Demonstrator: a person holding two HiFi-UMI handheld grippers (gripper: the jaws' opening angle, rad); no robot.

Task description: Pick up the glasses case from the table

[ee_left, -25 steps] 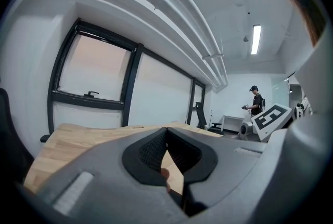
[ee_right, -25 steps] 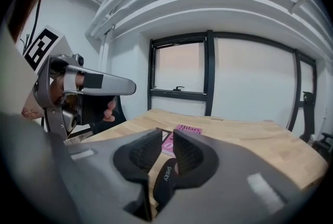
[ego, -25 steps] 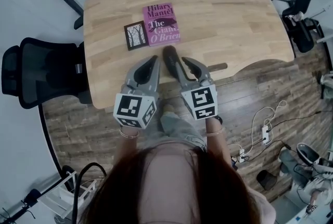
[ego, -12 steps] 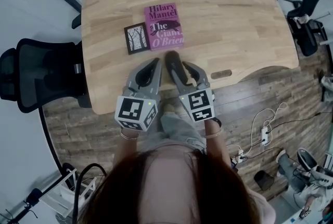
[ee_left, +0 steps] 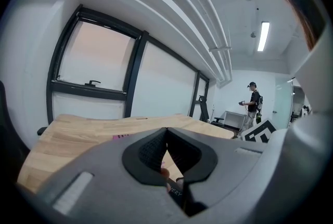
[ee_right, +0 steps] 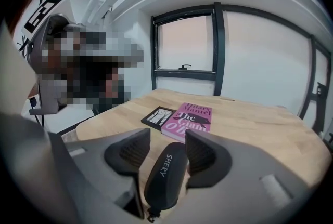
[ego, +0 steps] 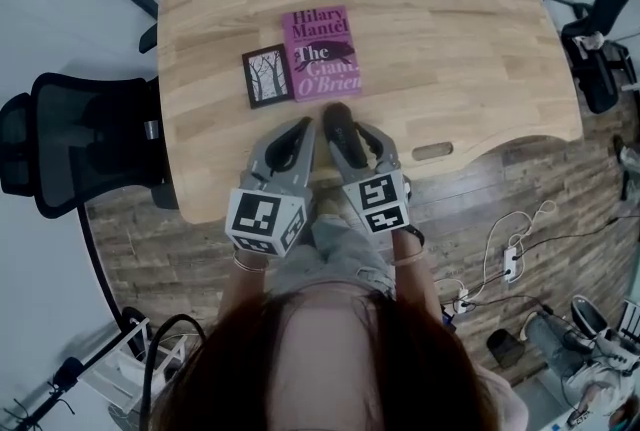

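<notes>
The right claw (ee_right: 167,135) is opening around the black oval glasses case (ee_right: 165,176); the left claw (ee_left: 166,130) is sitting pressed together, empty

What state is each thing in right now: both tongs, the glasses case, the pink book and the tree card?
Left tongs: shut, nothing held.
Right tongs: jaws opening, glasses case between them.
Glasses case: closed, one pad clear of it.
Pink book: closed, flat on the table.
Tree card: flat, face up beside the book.
</notes>
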